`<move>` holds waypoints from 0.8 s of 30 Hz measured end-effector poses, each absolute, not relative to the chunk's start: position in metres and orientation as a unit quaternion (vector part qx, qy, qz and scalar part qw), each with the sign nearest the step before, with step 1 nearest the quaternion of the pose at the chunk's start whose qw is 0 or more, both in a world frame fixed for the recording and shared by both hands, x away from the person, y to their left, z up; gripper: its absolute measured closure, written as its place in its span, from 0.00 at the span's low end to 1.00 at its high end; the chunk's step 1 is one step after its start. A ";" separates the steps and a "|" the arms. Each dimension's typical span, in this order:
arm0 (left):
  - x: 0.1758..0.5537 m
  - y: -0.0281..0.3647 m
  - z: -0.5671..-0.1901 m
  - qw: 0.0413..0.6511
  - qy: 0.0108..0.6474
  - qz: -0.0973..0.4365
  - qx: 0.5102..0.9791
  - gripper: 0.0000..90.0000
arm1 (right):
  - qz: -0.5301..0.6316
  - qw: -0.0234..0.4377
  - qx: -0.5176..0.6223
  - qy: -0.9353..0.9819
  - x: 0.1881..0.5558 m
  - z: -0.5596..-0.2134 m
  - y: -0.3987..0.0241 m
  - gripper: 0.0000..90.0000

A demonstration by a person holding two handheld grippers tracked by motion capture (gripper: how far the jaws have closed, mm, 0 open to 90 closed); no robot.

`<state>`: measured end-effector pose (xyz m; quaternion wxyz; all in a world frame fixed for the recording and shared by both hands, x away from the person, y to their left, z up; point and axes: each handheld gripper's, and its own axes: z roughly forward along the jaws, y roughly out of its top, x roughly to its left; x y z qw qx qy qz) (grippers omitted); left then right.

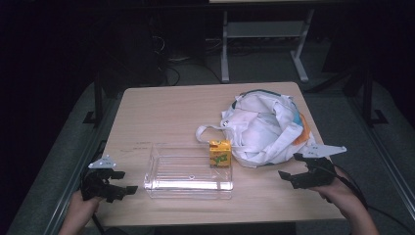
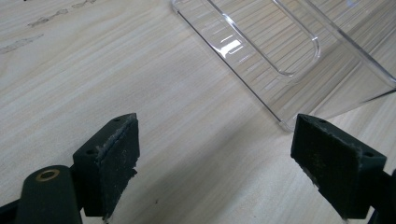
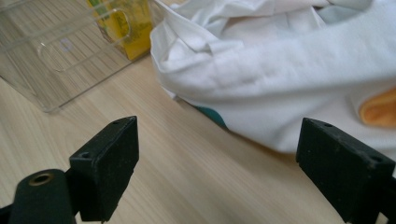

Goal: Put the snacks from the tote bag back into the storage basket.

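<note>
Sitting wide open and holding nothing, left gripper (image 1: 123, 182) faces the clear bin (image 1: 188, 171), right gripper (image 1: 292, 169) the white bag (image 1: 262, 129).

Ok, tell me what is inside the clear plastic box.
Through the clear plastic box only the table shows; nothing lies in it. The yellow juice carton stands behind its far right corner, outside. Both grippers, left and right, are open beside it.

quick count on the table: 1 clear plastic bin (image 1: 188, 175), 1 yellow juice carton (image 1: 219, 153), 1 white cloth bag (image 1: 262, 128), 2 grippers
</note>
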<state>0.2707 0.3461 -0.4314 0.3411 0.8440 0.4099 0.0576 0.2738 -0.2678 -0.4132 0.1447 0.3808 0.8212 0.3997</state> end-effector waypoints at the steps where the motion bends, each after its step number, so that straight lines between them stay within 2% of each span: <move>1: 0.271 0.346 -0.432 0.343 0.409 0.058 0.843 0.17 | 0.398 0.140 0.385 0.821 0.272 -0.416 -0.271 0.15; 13: 0.270 0.344 -0.434 0.339 0.394 0.061 0.852 0.17 | 0.368 0.138 0.439 0.808 0.271 -0.451 -0.298 0.14; 24: 0.270 0.343 -0.435 0.338 0.393 0.074 0.852 0.17 | 0.378 0.142 0.442 0.801 0.273 -0.450 -0.305 0.14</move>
